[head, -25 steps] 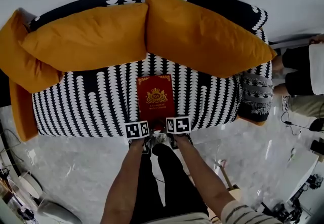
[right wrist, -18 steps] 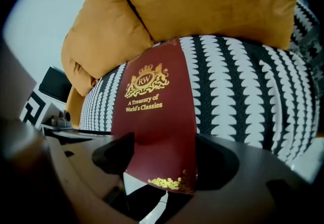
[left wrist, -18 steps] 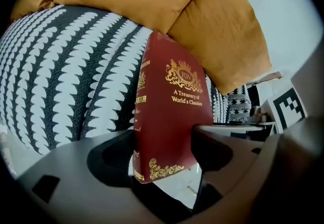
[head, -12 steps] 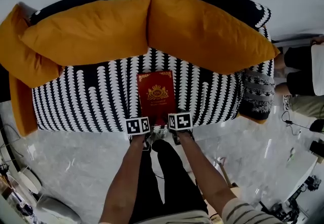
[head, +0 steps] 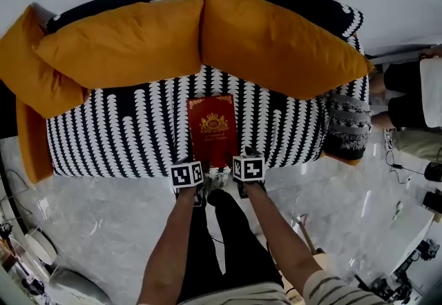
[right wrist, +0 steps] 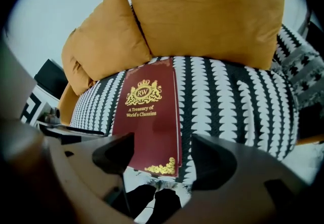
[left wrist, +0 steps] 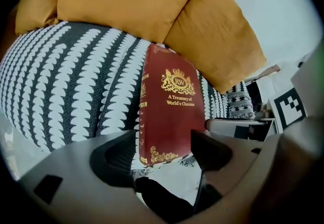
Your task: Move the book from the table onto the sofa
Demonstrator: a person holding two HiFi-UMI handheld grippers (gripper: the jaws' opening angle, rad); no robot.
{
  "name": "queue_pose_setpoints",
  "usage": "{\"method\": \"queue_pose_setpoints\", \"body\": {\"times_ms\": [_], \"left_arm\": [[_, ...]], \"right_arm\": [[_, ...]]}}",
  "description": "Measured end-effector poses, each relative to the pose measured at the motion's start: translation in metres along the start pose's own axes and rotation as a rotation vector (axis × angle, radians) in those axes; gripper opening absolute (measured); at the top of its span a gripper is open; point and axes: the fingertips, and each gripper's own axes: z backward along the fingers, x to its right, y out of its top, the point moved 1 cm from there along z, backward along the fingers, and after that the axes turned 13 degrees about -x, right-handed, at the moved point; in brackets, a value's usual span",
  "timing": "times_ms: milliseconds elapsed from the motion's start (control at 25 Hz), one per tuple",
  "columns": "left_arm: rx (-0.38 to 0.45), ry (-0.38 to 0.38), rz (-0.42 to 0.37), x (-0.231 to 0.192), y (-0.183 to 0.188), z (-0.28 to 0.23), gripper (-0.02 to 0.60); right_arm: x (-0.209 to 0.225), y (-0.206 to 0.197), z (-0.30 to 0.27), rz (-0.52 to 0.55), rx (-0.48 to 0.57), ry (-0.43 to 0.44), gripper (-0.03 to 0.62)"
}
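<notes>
A dark red book point(head: 213, 128) with gold print lies flat on the black-and-white patterned sofa point(head: 117, 138) seat, its near end poking over the front edge. My left gripper point(head: 190, 171) is at the book's near left corner and my right gripper point(head: 247, 165) at its near right corner. In the left gripper view the book point(left wrist: 169, 111) stands between and beyond the wide-apart jaws of the left gripper point(left wrist: 163, 142), untouched. The right gripper point(right wrist: 162, 144) view shows the same: the book point(right wrist: 149, 116) lies ahead of spread jaws. Both grippers are open.
Two big orange cushions point(head: 124, 45) point(head: 276, 38) lean on the sofa back, and another orange cushion point(head: 27, 83) sits at the left end. A grey patterned throw point(head: 349, 128) covers the right arm. A seated person point(head: 407, 100) is at the far right. The floor point(head: 103, 228) is pale marble.
The book rests in the same spot on the seat. Both grippers stay at its near end; the right one has edged slightly to the right.
</notes>
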Motion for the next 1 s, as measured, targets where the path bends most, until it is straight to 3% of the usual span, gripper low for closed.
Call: {"method": "queue_pose_setpoints", "body": {"times_ms": [240,360,680,880,1000], "left_arm": [[0.057,-0.01,-0.037,0.022,-0.009,0.031,0.344],[0.097,-0.002,-0.043,0.028,-0.013,0.048,0.282],[0.185,0.02,-0.068,0.046,-0.026,0.087,0.132],[0.198,0.015,-0.103,0.068,-0.046,0.114,0.067],[0.19,0.013,-0.127,0.084,-0.056,0.131,0.052]], "right_arm": [[-0.017,-0.007,0.026,0.016,0.037,0.004,0.36],[-0.03,-0.01,0.039,0.014,0.061,0.013,0.35],[-0.054,-0.027,0.079,0.003,0.117,0.039,0.218],[-0.071,-0.045,0.109,0.024,0.124,0.031,0.089],[-0.081,-0.052,0.133,0.042,0.136,0.036,0.051]]}}
